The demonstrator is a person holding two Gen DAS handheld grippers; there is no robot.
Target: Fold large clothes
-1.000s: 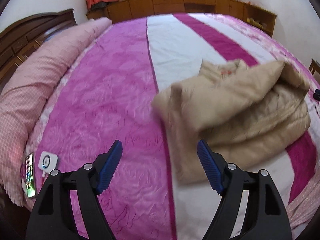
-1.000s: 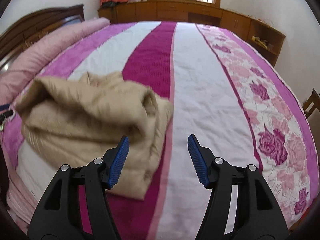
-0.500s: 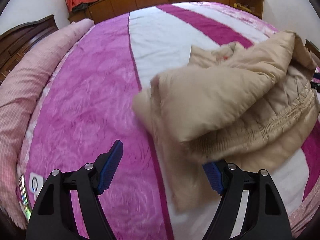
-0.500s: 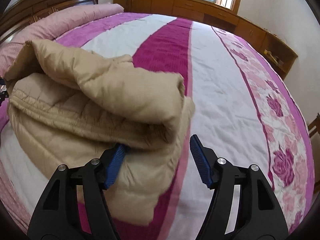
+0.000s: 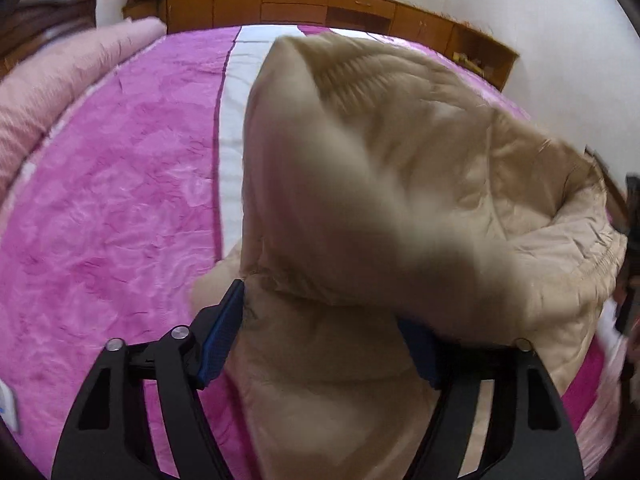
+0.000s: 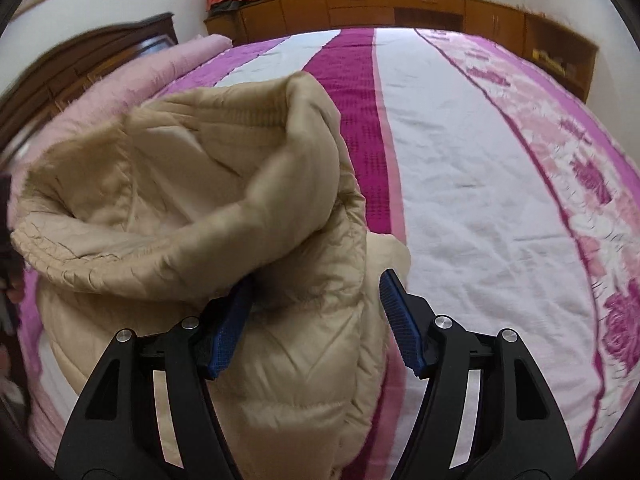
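Note:
A beige quilted jacket (image 5: 400, 200) lies bunched in thick folds on the bed and fills most of the left wrist view. It also shows in the right wrist view (image 6: 180, 200). My left gripper (image 5: 324, 340) is open, its jaws set wide around the jacket's left end, with fabric lying between them and over the right finger. My right gripper (image 6: 316, 324) is open too, its jaws astride the jacket's right end, with quilted fabric between them.
The bed has a pink, white and magenta striped cover (image 6: 460, 160). A rolled pink quilt (image 5: 60, 88) lies along the dark headboard (image 6: 80, 64). Wooden cabinets (image 5: 320, 4) line the far wall. A white device (image 5: 8, 404) sits at the bed's near left edge.
Both grippers have moved in onto the jacket, one at each end, so its folds now lie between their open jaws. The jacket looks much closer and bunched higher.

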